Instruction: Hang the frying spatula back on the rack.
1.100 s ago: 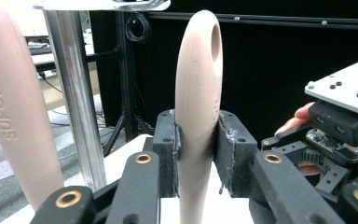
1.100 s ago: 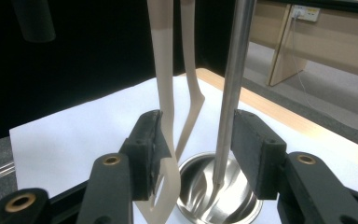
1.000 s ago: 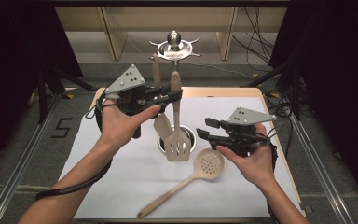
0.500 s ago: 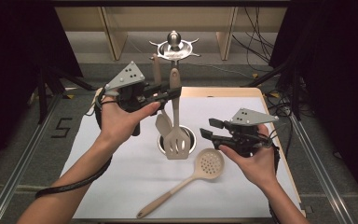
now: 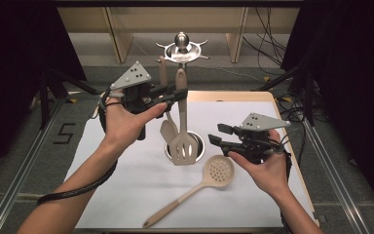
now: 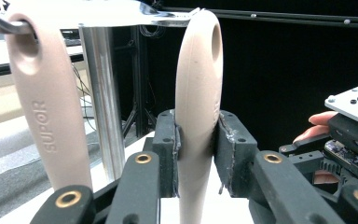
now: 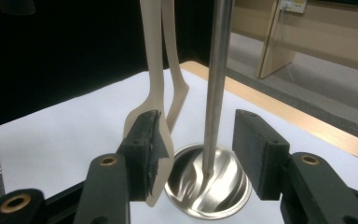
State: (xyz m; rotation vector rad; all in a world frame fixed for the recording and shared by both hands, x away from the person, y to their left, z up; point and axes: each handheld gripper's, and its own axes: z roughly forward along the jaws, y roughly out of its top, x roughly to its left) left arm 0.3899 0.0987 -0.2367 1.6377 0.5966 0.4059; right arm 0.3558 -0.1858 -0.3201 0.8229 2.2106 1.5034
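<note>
White table [image 5: 126, 175] — three beige utensils: two hanging, one lying.

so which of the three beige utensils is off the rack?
The skimmer, lying flat on the white mat. The slotted turner and spoon hang from the rack.

In the left gripper view, the clamped beige turner handle [image 6: 196, 93] runs off the bottom edge, so its blade is cut off; the neighbouring handle marked SUPOR [image 6: 46, 107] sinks behind the left gripper [image 6: 196, 154], its lower end hidden. In the right gripper view, the steel post [image 7: 216, 79] and both hanging utensils [image 7: 154, 70] leave the top edge, hiding their hooks. In the high view, the person's left hand [image 5: 126, 122] covers part of the stand's base [image 5: 197, 148].
</note>
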